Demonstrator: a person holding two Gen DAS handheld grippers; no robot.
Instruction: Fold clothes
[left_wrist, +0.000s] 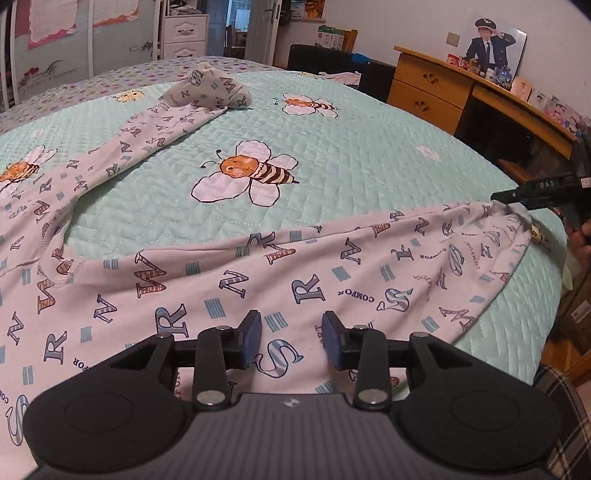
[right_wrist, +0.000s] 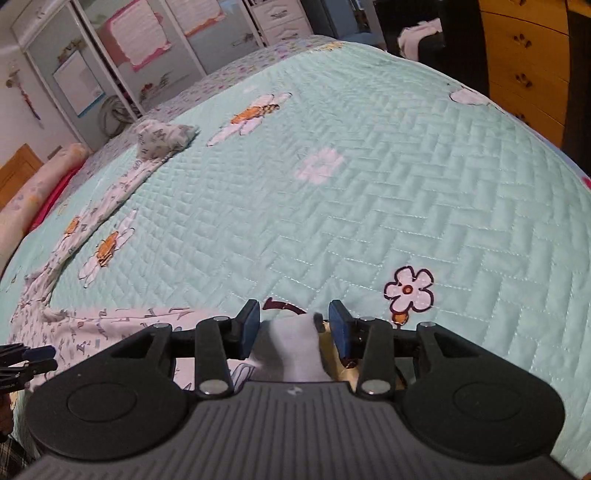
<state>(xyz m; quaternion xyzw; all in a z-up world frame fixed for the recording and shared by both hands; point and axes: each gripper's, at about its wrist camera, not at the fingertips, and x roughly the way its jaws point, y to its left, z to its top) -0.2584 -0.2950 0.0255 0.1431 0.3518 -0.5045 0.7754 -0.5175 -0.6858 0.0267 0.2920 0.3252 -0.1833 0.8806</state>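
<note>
A white garment printed with letters, with two long legs, lies spread on the bed. One leg runs to the far left and ends in a crumpled cuff. My left gripper hovers open just over the near part of the cloth, nothing between its blue pads. My right gripper is open at the other leg's end, and a raised bunch of white cloth stands between its fingers. From the left wrist view the right gripper sits at the lifted corner of the cloth.
The bed has a mint quilted cover with bee and flower prints. A wooden desk with drawers stands beyond the right edge, wardrobes behind the bed. A pillow lies at the far left. A plaid sleeve shows at the lower right.
</note>
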